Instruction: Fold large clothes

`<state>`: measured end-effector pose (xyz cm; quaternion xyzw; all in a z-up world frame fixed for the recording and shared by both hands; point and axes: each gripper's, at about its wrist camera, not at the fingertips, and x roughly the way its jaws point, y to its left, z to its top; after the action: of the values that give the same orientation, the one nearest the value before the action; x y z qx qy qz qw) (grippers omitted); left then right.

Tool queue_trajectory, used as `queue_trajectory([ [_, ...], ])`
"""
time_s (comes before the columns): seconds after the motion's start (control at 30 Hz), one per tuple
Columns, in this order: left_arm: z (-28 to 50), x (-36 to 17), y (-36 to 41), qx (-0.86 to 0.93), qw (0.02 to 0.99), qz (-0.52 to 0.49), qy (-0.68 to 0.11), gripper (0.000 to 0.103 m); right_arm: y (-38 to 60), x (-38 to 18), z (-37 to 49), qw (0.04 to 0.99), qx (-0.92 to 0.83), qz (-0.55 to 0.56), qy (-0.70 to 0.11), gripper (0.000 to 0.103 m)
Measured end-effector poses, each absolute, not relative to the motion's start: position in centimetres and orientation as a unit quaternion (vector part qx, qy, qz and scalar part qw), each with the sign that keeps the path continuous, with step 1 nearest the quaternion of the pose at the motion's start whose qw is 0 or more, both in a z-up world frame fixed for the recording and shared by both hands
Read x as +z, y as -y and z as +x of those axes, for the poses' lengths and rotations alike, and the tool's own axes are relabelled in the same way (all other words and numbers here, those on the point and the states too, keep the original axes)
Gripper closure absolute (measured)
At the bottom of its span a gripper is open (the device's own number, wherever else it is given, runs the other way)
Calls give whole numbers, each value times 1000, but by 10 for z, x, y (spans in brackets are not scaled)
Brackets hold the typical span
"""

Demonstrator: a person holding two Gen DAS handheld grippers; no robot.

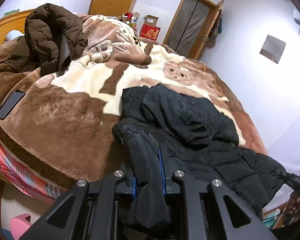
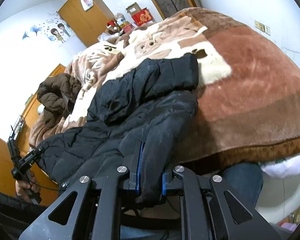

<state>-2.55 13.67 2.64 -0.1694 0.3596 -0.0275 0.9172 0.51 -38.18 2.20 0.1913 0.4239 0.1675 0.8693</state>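
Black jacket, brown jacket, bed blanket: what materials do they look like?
Black jacket: looks like thin synthetic shell, nylon or polyester, padded; quilted seams, slight sheen.
Brown jacket: similar puffy quilted shell, more matte; fill not visible.
Blanket: plush fleece, likely polyester; fuzzy pile with brushed streaks, printed cartoon pattern.

Blanketed bed [image 1: 70,120]: jackets [image 1: 190,116], phone [image 1: 10,104].

Gold character 财 on red box [image 1: 150,32], other small print in both views too blurred to read
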Motion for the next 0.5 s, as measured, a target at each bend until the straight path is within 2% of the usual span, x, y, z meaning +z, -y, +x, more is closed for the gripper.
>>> queue_trajectory([
  [0.3, 20, 57, -142, -26, 925, -184, -331, 85, 383, 57, 56, 887, 176, 200, -376, 88],
  [0.5, 85, 71, -150, -17, 928, -187, -321, 85, 380, 74, 123, 895, 167, 204, -361, 88],
])
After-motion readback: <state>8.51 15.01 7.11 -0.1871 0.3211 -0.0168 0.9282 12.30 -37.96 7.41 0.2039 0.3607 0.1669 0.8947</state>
